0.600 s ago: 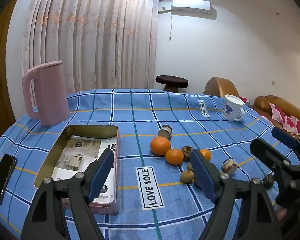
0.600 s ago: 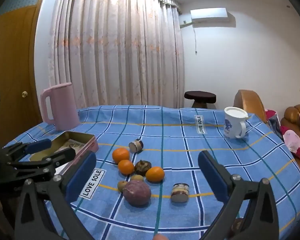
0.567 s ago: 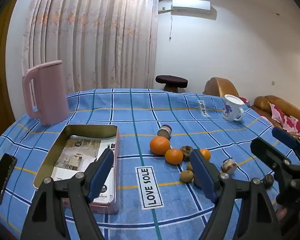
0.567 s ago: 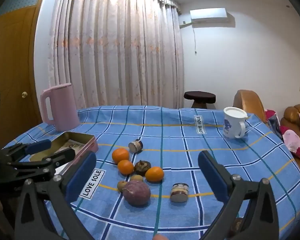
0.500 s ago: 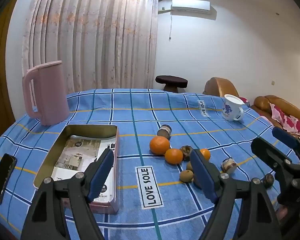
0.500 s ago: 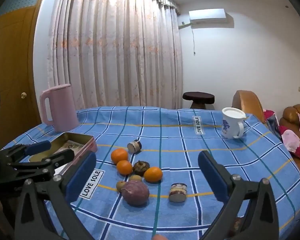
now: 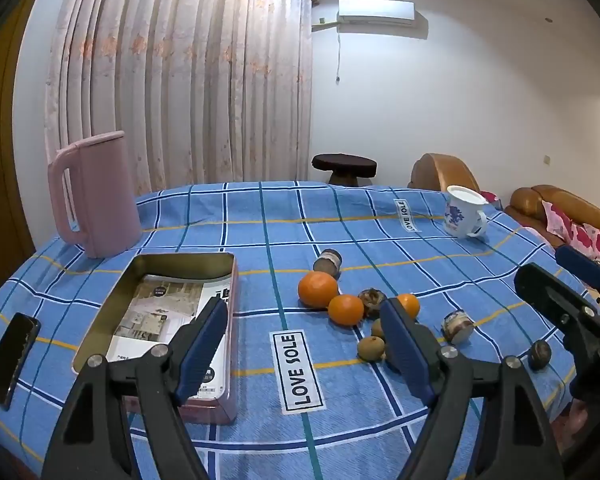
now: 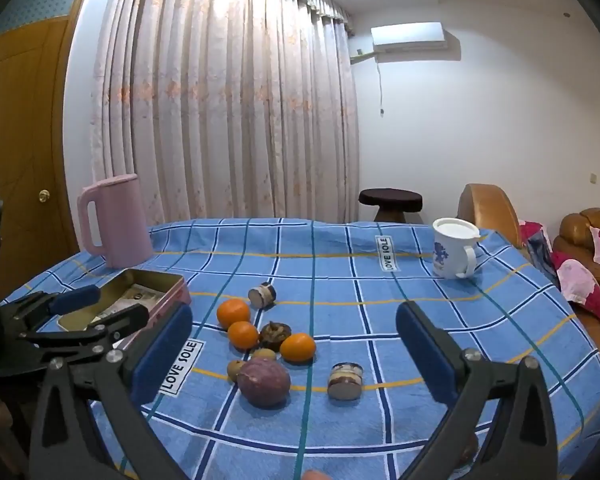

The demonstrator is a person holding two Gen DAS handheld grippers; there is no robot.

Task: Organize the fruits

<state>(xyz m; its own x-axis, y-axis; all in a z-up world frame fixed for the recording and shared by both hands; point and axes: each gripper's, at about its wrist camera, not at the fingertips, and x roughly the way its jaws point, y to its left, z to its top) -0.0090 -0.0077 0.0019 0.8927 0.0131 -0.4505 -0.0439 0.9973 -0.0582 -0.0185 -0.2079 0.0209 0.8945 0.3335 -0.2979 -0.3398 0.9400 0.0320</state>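
Fruit lies clustered mid-table: three oranges, the largest (image 7: pixel 317 289) (image 8: pixel 233 312) at the back, a dark dried fruit (image 8: pixel 275 334), two small brown kiwis (image 7: pixel 371 348), and a purple passion fruit (image 8: pixel 263 381) nearest the right gripper. An open pink tin (image 7: pixel 168 312) (image 8: pixel 140 294) with printed paper inside sits to the left. My left gripper (image 7: pixel 304 352) is open and empty, hovering between tin and fruit. My right gripper (image 8: pixel 294 356) is open and empty above the fruit cluster.
A pink jug (image 7: pixel 94 200) stands back left, a white mug (image 7: pixel 462 216) back right. Two small jars (image 8: pixel 345 381) (image 8: pixel 262 294) lie near the fruit. A phone (image 7: pixel 12 354) lies by the left edge. A small dark fruit (image 7: pixel 539 354) sits far right. Sofa beyond.
Both grippers have drifted very slightly; the right view has dipped a little toward the fruit. Nothing on the table has moved.
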